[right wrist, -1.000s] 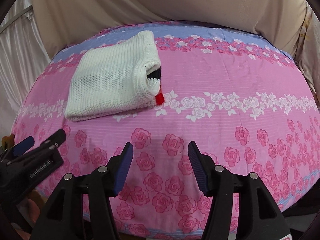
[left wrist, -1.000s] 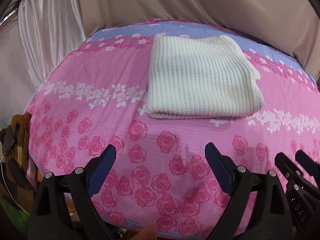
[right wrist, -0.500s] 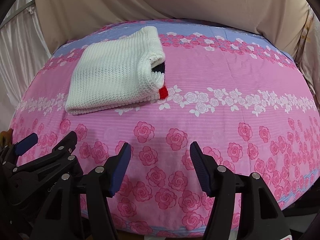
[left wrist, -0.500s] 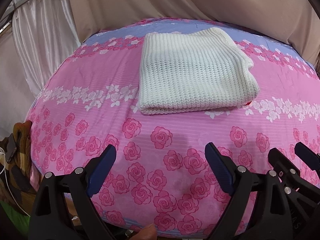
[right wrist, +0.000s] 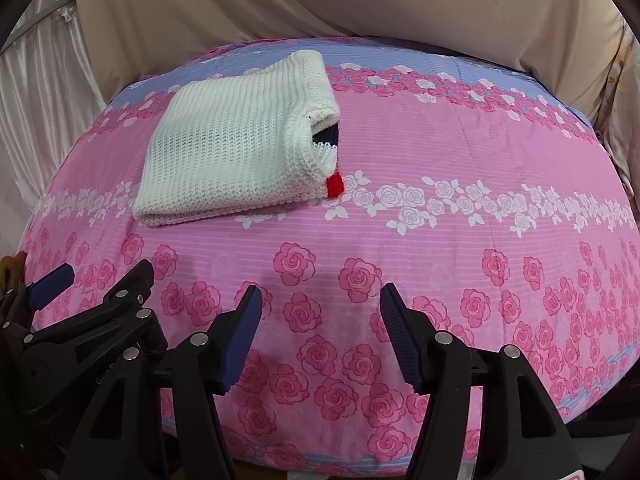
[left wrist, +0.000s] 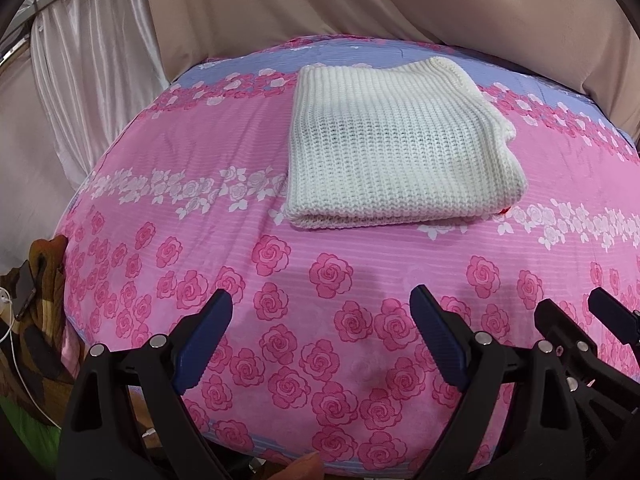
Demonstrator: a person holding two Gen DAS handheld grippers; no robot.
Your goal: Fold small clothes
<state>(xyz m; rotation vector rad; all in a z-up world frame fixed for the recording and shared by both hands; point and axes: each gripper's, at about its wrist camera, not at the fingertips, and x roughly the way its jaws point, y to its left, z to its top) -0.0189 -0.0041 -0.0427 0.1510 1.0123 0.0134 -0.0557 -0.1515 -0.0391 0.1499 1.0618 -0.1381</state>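
A white knitted sweater (left wrist: pixel 400 148) lies folded into a neat rectangle on the pink rose-print bed cover (left wrist: pixel 280 280). It also shows in the right wrist view (right wrist: pixel 232 144), with a navy stripe and a red patch (right wrist: pixel 334 185) peeking out at its right edge. My left gripper (left wrist: pixel 320 320) is open and empty, held over the near part of the bed, well short of the sweater. My right gripper (right wrist: pixel 320 316) is open and empty too, beside the left one and nearer than the sweater.
The right gripper's fingers (left wrist: pixel 568 332) show at the right of the left wrist view; the left gripper's fingers (right wrist: pixel 120 292) show at the left of the right wrist view. Beige and white curtains (left wrist: pixel 360 8) hang behind the bed. Brown cloth and a phone on a cable (left wrist: pixel 28 292) lie off the left edge.
Both grippers have drifted slightly, so the sweater sits a little lower and more central in both views. Both stay open and empty. The sweater has not moved.
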